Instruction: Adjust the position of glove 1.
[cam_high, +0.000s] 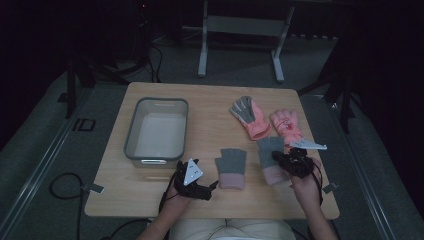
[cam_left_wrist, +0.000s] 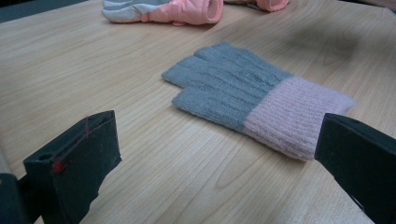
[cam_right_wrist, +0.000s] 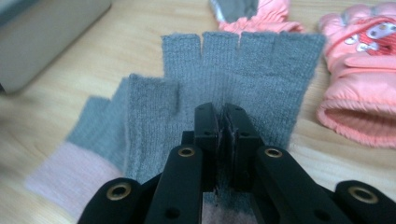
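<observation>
Wooden table (cam_high: 150, 200) with four gloves and a grey rectangular plastic bin (cam_high: 131, 131) standing at its left half. The right gripper (cam_right_wrist: 223, 126) is clenched on the knit fabric of a grey fingerless glove with a pink ribbed cuff (cam_right_wrist: 243, 60), pinching it near mid-palm; in the high view this held glove (cam_high: 270, 155) is at the near right of the table, just in front of the person's right hand. Its twin, a second grey knit glove with a pink cuff (cam_left_wrist: 252, 100), lies flat near the table's middle. The left gripper (cam_high: 192, 180) rests low beside that twin with its jaws spread wide and nothing between them; the twin lies ahead of the jaws, apart from both.

Risk: the pinch takes only a thin fold of loose knit, so the glove may slip out or stretch and drag if lifted quickly. Its hanging cuff could also brush the two padded pink winter gloves (cam_high: 250, 117) (cam_high: 286, 125) just behind it and shift them.

Clearance: the held glove is near the table's right and near edges, so a drop outward could go over the side. The bare wood between the bin and the gloves offers open room, and the bin's interior is unobstructed.
</observation>
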